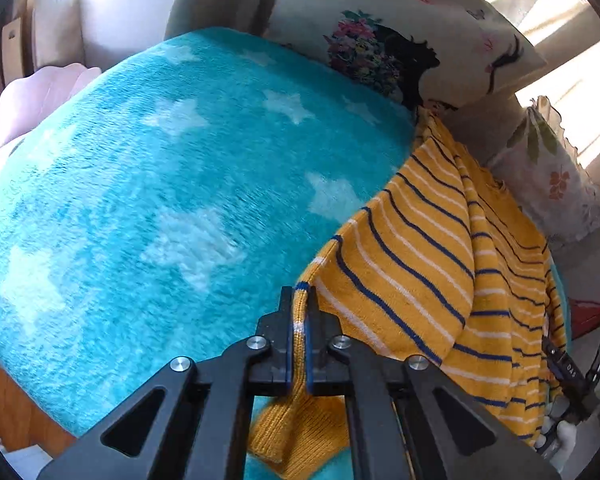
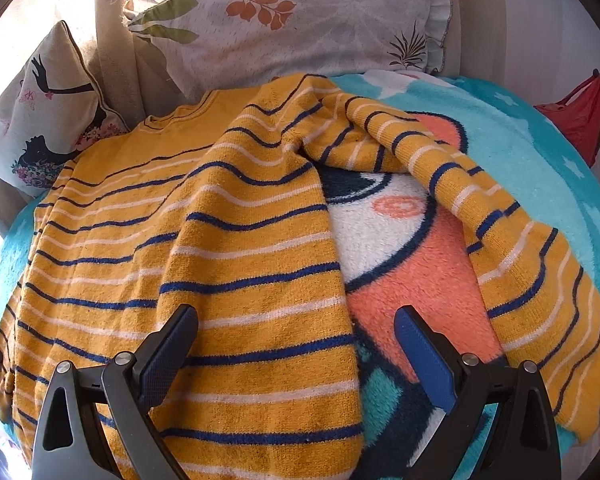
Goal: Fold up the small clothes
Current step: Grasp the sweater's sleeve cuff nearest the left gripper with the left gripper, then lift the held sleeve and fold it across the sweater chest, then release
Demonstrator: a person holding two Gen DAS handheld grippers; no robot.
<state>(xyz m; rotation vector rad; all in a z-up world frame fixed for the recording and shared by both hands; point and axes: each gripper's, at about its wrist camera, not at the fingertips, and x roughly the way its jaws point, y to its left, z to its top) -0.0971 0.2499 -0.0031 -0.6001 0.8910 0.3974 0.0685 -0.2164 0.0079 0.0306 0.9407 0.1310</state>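
The yellow sweater (image 2: pixel 236 264) with blue and white stripes lies rumpled on the turquoise star blanket (image 1: pixel 140 200), its 1 visible sleeve (image 2: pixel 512 248) trailing over the blanket's orange and white cartoon print. The left gripper (image 1: pixel 299 320) is pinched tight on a ribbed edge of the sweater. The right gripper (image 2: pixel 296 344) hangs above the sweater's body, jaws spread wide, gripping nothing. 2 patterned pillows (image 2: pixel 300 12) stand just behind.

Sweater (image 2: pixel 236 264) spread on the blanket (image 2: pixel 540 168), near its back edge, one sleeve (image 2: pixel 500 232) flung out rightward. Behind that edge, two pillows (image 2: pixel 300 20) propped side by side.
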